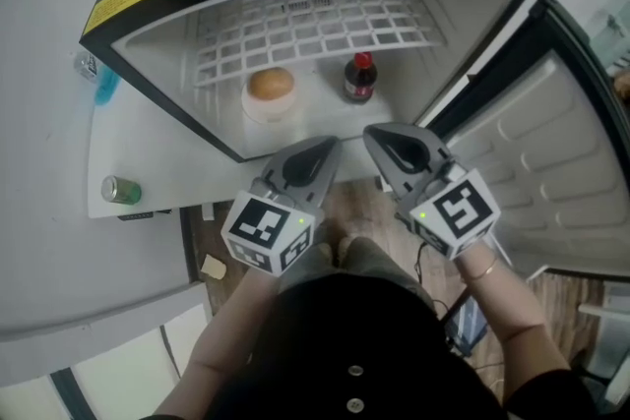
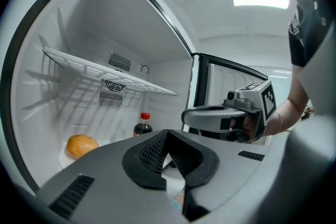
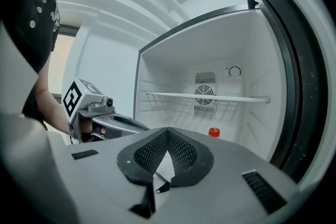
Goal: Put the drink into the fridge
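A person stood facing an open fridge (image 1: 157,89) with a gripper in each hand. The left gripper (image 1: 325,150) and right gripper (image 1: 384,141) hung side by side just outside the opening, each with its jaws closed together and holding nothing. The drink (image 1: 360,78), a dark bottle with a red cap, stood upright on the fridge floor beneath the wire shelf (image 1: 315,25), near a bun (image 1: 270,84) on a white plate (image 1: 258,109).

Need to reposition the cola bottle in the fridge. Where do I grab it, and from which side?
Take the cola bottle around its dark body, below the neck, coming in level through the open front. It stands upright on the fridge floor, and the wire shelf overhead blocks a top-down reach. The bun sits apart on its left, so jaws should fit either side.
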`<move>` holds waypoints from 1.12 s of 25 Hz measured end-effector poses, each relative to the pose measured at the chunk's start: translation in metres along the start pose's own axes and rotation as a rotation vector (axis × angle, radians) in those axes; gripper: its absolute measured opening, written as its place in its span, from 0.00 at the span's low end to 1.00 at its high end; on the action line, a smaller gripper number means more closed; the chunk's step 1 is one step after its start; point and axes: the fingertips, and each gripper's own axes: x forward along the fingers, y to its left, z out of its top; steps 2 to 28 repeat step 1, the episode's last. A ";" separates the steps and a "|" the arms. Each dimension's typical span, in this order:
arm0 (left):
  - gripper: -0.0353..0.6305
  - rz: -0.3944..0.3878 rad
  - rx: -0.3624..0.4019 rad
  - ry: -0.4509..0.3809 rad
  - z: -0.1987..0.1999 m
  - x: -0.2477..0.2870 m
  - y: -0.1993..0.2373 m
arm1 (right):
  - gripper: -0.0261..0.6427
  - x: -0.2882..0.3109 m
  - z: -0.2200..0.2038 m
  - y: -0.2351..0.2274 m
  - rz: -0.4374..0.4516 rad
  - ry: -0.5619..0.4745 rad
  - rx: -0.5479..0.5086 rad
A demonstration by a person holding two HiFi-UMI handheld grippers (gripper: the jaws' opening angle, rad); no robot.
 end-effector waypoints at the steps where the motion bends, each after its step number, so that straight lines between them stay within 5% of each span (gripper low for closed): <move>1: 0.06 0.001 0.002 -0.001 0.000 -0.001 0.001 | 0.05 0.001 0.001 0.000 0.001 -0.004 -0.004; 28: 0.06 0.001 0.002 -0.001 0.000 -0.001 0.001 | 0.05 0.001 0.001 0.000 0.001 -0.004 -0.004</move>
